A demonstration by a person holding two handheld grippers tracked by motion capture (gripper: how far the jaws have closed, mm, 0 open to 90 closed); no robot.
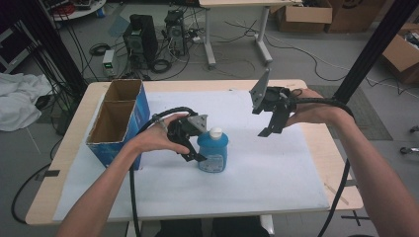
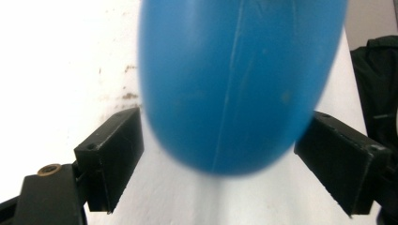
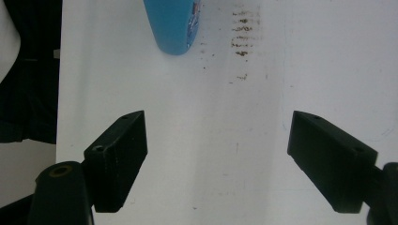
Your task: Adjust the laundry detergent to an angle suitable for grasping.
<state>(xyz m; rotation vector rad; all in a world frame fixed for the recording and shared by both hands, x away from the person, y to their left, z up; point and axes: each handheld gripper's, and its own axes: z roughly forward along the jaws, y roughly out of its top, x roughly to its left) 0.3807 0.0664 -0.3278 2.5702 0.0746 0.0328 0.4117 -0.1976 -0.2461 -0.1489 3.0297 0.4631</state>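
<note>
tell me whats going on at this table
A person works at a table with a gripper in each hand. The left gripper sits around a blue bottle with a white cap, which stands upright on the white mat; its jaws flank the bottle with a gap on each side, so it is not clamped. The right gripper hangs open above the mat, holding nothing. An open blue cardboard box stands to the left.

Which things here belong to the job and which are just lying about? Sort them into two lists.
In the job:
blue bottle, standing between the open left tongs
right tongs, open above the white mat

Lying about:
blue cardboard box
computer tower on the floor
brown carton
white cloth
</note>
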